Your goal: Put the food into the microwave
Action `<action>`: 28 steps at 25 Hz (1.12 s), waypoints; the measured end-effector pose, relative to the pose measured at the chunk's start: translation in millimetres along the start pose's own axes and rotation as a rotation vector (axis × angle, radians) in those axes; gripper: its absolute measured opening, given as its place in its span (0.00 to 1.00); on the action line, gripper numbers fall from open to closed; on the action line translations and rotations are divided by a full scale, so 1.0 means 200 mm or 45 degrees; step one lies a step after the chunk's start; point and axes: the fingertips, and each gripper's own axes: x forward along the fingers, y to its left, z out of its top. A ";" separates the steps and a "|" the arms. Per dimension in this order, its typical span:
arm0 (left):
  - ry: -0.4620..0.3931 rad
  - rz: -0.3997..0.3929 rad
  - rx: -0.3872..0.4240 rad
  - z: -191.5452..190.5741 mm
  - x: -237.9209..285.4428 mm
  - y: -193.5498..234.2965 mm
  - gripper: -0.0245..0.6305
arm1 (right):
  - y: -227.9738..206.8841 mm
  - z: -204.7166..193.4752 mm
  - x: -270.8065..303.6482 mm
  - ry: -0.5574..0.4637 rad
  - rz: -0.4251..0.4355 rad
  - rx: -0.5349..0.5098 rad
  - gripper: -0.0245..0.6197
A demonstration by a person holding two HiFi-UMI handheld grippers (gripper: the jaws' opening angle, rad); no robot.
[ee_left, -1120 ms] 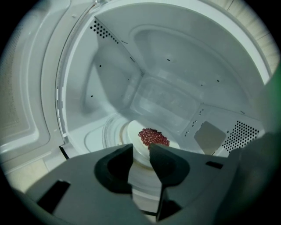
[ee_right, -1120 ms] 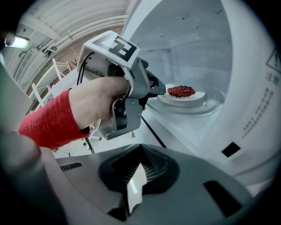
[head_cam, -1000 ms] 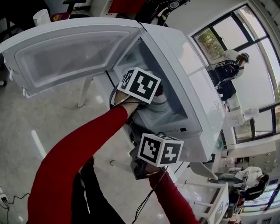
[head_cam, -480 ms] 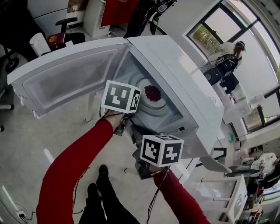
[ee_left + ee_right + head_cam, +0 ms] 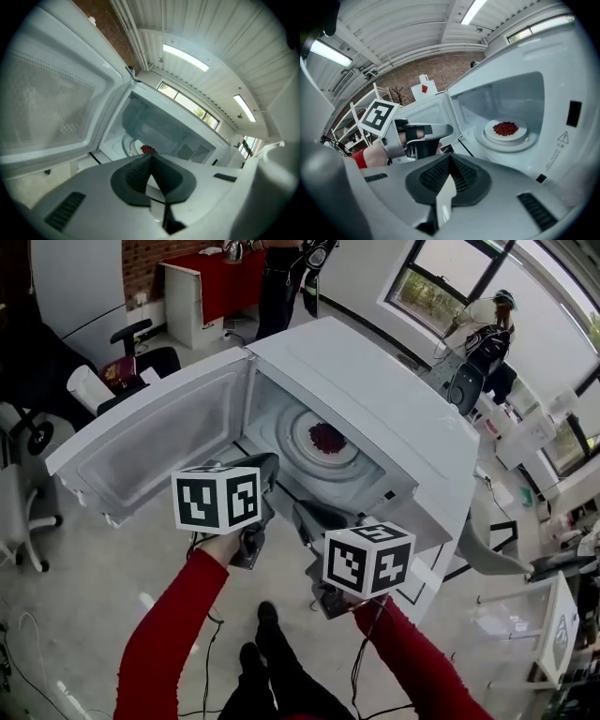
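Note:
The white microwave (image 5: 375, 399) stands with its door (image 5: 150, 446) swung wide to the left. On the turntable inside sits a white plate of red food (image 5: 326, 438), also visible in both gripper views, the red food (image 5: 148, 149) past the left jaws and the plate (image 5: 505, 128) deep in the cavity. My left gripper (image 5: 269, 465) hovers outside the cavity by the door, shut and empty, its tips (image 5: 151, 157) meeting. My right gripper (image 5: 302, 512) is just in front of the microwave's lower edge, jaws (image 5: 450, 157) shut with nothing held. The left gripper (image 5: 436, 132) shows in the right gripper view.
The microwave rests on a white-legged stand. Office chairs (image 5: 23, 512) and a white bin (image 5: 89, 385) are at the left, a red cabinet (image 5: 211, 287) behind. A person (image 5: 487, 324) stands by the windows at the right. Cables lie on the floor.
My left gripper came out of the cavity, leaving the plate of food on the turntable, and drew back to the left. The right gripper rose a little.

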 end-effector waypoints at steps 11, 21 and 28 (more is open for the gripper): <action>-0.077 0.032 0.237 -0.12 -0.38 -0.25 0.05 | 0.04 0.01 -0.31 -0.175 0.074 0.077 0.06; -0.075 0.050 0.413 -0.33 -0.73 -0.36 0.05 | 0.09 -0.14 -0.55 -0.210 0.157 0.124 0.06; -0.043 0.082 0.418 -0.51 -0.94 -0.40 0.05 | 0.14 -0.33 -0.67 -0.220 0.169 0.140 0.06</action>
